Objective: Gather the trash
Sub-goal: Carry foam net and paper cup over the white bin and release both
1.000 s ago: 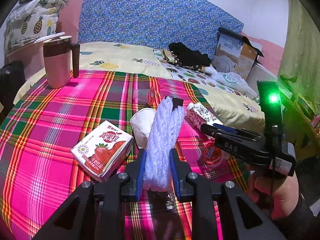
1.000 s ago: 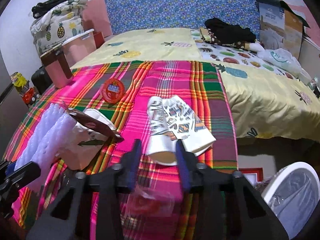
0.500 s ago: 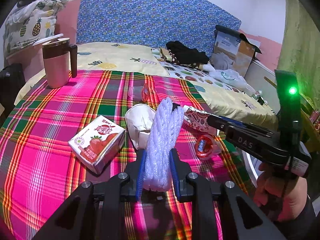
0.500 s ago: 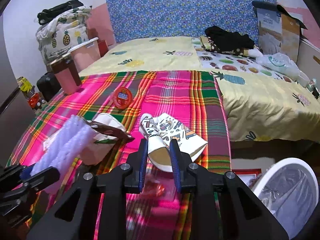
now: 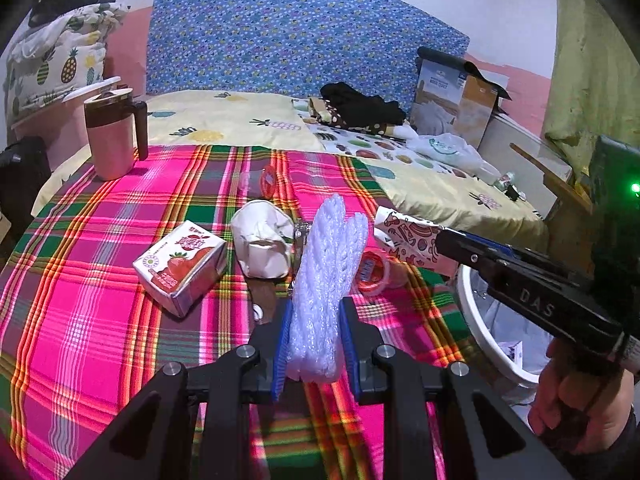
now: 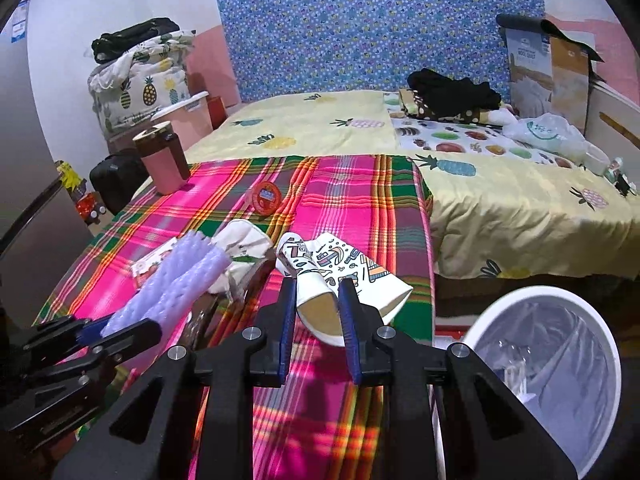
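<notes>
In the left wrist view, we see our left gripper (image 5: pixel 314 334) with its blue fingers (image 5: pixel 282 344) pressed tight on a white foam net sleeve (image 5: pixel 326 280), which stands up between them above the plaid cloth (image 5: pixel 100 280). On that cloth lie a strawberry milk carton (image 5: pixel 180 266), a crumpled white paper cup (image 5: pixel 262 246) just right of it, and a small clear jelly cup with a red lid (image 5: pixel 374 272) near the cloth's right edge; a second red-lidded cup (image 5: pixel 268 180) lies farther back. A pink mug with a brown lid (image 5: pixel 112 136) stands at the far left corner. At the right, a hand (image 5: pixel 580 404) carries the right gripper, whose tip meets a patterned paper cup (image 5: pixel 408 238). Below it we see the rim of a white trash bin (image 5: pixel 476 320).

In the right wrist view, our right gripper (image 6: pixel 318 326) has its fingers (image 6: pixel 288 320) nearly together, clamped on the rim of the patterned paper cup (image 6: pixel 344 272), flattened and lifted over the plaid cloth's (image 6: pixel 340 200) right edge. The white trash bin (image 6: pixel 540 296), lined with a clear bag, sits low at the right beside the bed (image 6: pixel 500 200). At the left, the left gripper (image 6: pixel 116 330) holds the foam net sleeve (image 6: pixel 176 280), with the crumpled white paper cup (image 6: pixel 244 240) behind it.
</notes>
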`<state>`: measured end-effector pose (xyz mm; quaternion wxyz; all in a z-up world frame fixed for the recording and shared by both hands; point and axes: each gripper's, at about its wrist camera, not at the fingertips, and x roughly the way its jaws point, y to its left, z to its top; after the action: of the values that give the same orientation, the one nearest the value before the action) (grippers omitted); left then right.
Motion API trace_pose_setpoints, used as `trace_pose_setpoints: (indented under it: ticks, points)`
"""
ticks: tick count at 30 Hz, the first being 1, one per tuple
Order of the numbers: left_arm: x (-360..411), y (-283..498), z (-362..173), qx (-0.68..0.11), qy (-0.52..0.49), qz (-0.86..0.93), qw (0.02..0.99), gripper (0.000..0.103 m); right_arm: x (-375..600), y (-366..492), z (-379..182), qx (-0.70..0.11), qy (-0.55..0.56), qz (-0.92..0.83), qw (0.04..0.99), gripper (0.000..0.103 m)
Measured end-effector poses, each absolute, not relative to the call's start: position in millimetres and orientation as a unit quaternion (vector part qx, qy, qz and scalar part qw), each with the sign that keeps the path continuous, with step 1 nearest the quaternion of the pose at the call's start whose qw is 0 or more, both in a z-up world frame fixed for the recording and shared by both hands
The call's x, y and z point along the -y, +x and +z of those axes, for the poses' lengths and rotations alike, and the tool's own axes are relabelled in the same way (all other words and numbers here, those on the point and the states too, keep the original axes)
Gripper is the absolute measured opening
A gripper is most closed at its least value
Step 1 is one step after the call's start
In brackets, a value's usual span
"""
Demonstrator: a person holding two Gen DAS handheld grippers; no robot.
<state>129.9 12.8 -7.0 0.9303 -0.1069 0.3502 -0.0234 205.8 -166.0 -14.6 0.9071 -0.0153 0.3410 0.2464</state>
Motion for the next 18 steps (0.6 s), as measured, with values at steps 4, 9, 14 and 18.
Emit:
trace_pose_setpoints:
  ticks: [4,9,14,18]
  points:
    - [-3,123,-4,-0.350,-0.103,-0.031,0.931,0.024,174,195,-13,-0.337,-0.011,0.244,0.909,0.022]
    - [5,119,-2,-0.352,-0.097,-0.035,0.930,0.024,181,184,-9,-0.331,-0.006,0.240,0.913,0.022]
    - [13,114,-1,-0.354,-0.089,-0.035,0.930,0.024,190,174,-7,-0.325,-0.001,0.236,0.916,0.022]
    - [21,111,2,-0.355,-0.081,-0.036,0.931,0.024,196,169,-5,-0.319,0.003,0.232,0.919,0.022]
